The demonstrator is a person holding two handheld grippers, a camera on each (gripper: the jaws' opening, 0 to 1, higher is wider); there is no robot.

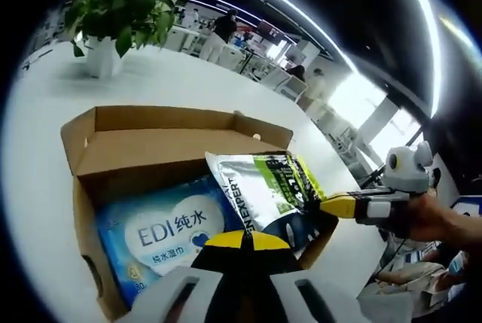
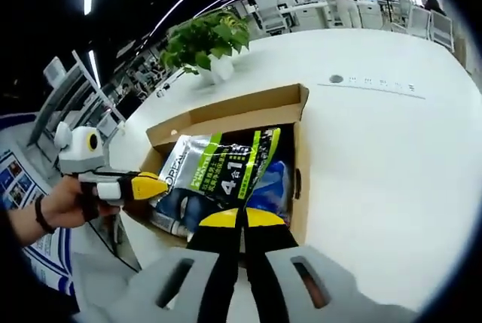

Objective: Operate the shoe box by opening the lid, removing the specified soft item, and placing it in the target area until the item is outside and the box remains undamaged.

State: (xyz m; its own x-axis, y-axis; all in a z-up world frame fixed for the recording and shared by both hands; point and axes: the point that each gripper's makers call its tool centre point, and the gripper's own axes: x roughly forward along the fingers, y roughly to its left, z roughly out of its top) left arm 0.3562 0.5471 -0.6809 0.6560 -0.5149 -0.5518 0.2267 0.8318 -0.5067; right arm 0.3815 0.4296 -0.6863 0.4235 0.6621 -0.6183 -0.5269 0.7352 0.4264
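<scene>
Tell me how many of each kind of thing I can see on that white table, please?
Cardboard box: 1
Soft packs in or at the box: 2 (blue wet-wipes pack, silver-and-green pouch)
Potted plant: 1
Total: 4

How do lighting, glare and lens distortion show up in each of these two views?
Left gripper view: ceiling light strips bend into arcs, the windows are blown out, and the silver pouch carries a soft sheen. Right gripper view: the white table bulges into a curve and reflects the light evenly, the background people are small and soft, and the open cardboard box stays sharp.
</scene>
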